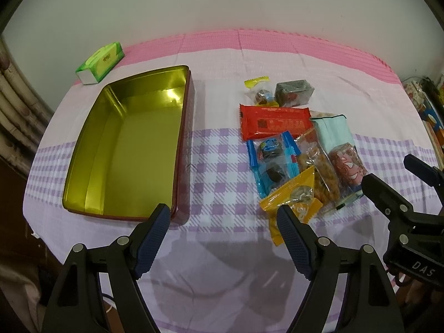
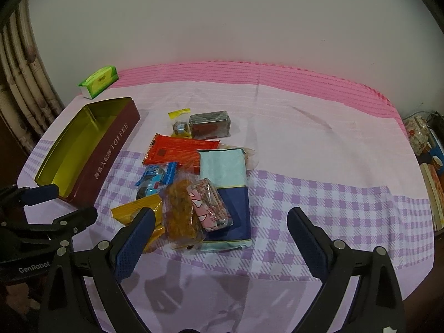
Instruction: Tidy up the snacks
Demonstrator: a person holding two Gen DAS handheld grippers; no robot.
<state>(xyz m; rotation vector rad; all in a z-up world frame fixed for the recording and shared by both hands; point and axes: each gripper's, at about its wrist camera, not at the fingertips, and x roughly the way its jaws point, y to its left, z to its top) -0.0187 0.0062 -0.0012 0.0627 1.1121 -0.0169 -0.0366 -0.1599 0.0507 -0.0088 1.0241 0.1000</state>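
An empty maroon tin [image 1: 130,149] with a gold inside lies open on the left; it also shows in the right wrist view [image 2: 111,152]. A pile of snacks lies to its right: a red packet [image 1: 274,122], a blue cookie pack [image 1: 273,163], a yellow packet [image 1: 291,197], a pale blue bag [image 2: 224,166], a pink wrapped snack [image 2: 211,208] and a dark box [image 2: 211,125]. My left gripper [image 1: 223,219] is open and empty, hovering between tin and pile. My right gripper [image 2: 222,224] is open and empty, just in front of the pile.
A green tissue box [image 1: 101,62] lies at the table's far left corner, behind the tin. The checked cloth [image 2: 333,194] covers the table up to a plain wall. Books and clutter [image 2: 427,161] stand off the right edge.
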